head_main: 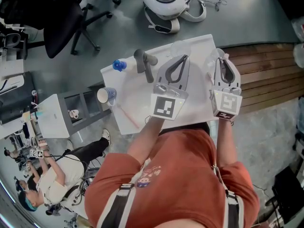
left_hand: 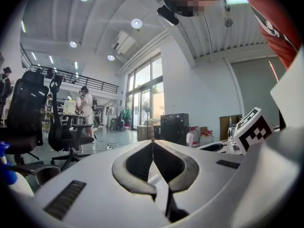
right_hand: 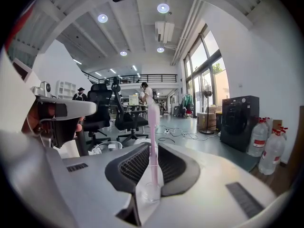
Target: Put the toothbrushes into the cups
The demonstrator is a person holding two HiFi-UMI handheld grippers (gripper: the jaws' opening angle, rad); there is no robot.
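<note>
Toothbrush (head_main: 128, 117), thin and pink, flat on the white table (head_main: 137, 87) in the head view, near the left edge and well apart from both grippers. Mug-like cup (head_main: 107, 95) right at that edge; whether on the top or below it, not clear. Left gripper (head_main: 183, 57) over the middle of the table, right gripper (head_main: 223, 56) by the right edge. Risk here: one careless sweep at so flat a handle, and off the edge with it.

Left gripper view: jaws pressed together at the tips, nothing pinched. Must be spread before any pick; otherwise only a shove at the handle, perhaps toward the drop.

Right gripper view: jaws pinching a clear cup (right_hand: 149, 189), with a second toothbrush (right_hand: 153, 141), also pink, upright inside and reaching well above the rim. Likely trouble:
- thin wall buckling or slipping under the squeeze;
- top-heavy with so tall a handle, so prone to topple if let go tilted or too near the table's edge;
- handle swinging out of the cup on any sharp tilt.
</note>
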